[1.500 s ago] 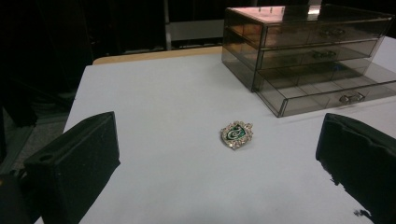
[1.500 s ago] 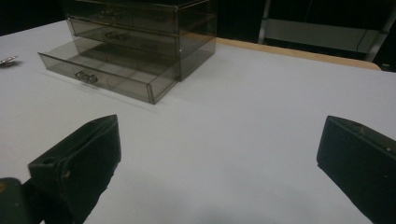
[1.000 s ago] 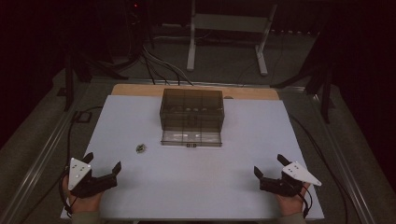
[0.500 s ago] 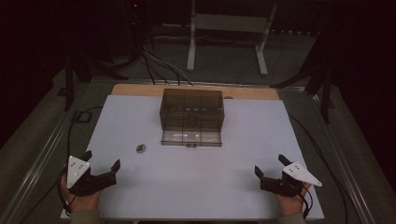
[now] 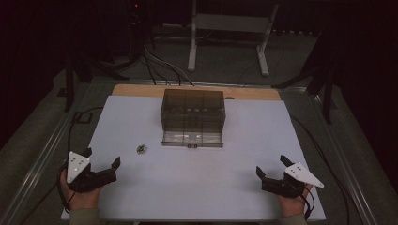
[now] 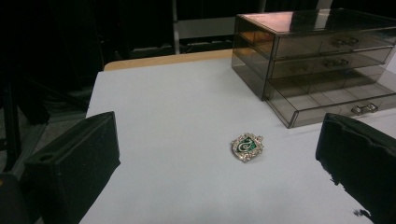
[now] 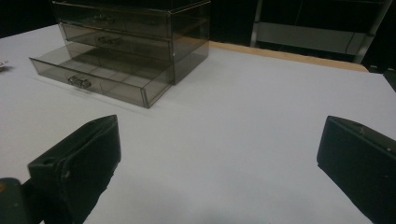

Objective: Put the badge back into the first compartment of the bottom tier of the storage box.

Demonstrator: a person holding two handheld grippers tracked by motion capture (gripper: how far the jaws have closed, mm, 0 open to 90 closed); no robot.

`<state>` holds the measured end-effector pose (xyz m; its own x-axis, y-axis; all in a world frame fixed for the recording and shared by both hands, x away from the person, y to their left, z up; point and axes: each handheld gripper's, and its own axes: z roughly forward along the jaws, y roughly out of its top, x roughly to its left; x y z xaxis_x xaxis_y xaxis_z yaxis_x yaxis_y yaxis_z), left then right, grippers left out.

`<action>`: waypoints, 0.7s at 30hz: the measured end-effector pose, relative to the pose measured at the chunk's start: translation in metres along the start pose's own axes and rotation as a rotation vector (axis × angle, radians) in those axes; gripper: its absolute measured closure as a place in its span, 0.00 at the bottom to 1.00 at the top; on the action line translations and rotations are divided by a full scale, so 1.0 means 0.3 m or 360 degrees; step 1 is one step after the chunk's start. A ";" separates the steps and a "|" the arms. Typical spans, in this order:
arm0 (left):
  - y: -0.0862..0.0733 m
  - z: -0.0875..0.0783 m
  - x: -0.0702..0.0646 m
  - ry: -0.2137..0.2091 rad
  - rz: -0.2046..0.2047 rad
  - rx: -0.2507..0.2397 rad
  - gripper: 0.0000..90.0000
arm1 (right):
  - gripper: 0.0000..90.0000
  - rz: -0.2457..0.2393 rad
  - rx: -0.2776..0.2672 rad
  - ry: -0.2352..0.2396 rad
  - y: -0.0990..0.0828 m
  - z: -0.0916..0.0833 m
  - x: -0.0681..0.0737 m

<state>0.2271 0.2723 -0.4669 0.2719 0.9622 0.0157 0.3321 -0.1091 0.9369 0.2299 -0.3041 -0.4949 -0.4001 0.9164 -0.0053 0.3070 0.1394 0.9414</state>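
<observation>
Left gripper view shows my left gripper (image 6: pixel 219 154) with jaws wide apart, holding nothing; the green brooch (image 6: pixel 247 146) lies on the white table (image 6: pixel 177 102) between them, near the drawer box (image 6: pixel 322 60). My right gripper (image 5: pixel 274 171) is also apart.

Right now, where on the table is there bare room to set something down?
The widest free patch lies between the left hand-held gripper and the right hand-held gripper, in front of the open bottom drawer. The white surface right of the drawer organizer is also bare. Left of the organizer lies the green brooch.
</observation>
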 end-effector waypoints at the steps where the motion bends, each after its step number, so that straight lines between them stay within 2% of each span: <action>1: 0.002 0.002 0.001 -0.0001 -0.0004 0.0001 0.01 | 0.00 0.0001 -0.0001 0.0001 0.000 0.000 0.000; 21: 0.038 0.059 -0.011 -0.0028 0.0019 0.0020 0.01 | 0.00 0.0007 -0.0004 -0.0002 0.002 0.004 -0.003</action>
<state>0.2460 0.2634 -0.4625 0.2919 0.9562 0.0206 0.3402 -0.1240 0.9322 0.2313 -0.3043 -0.4948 -0.3975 0.9176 -0.0017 0.3067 0.1346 0.9422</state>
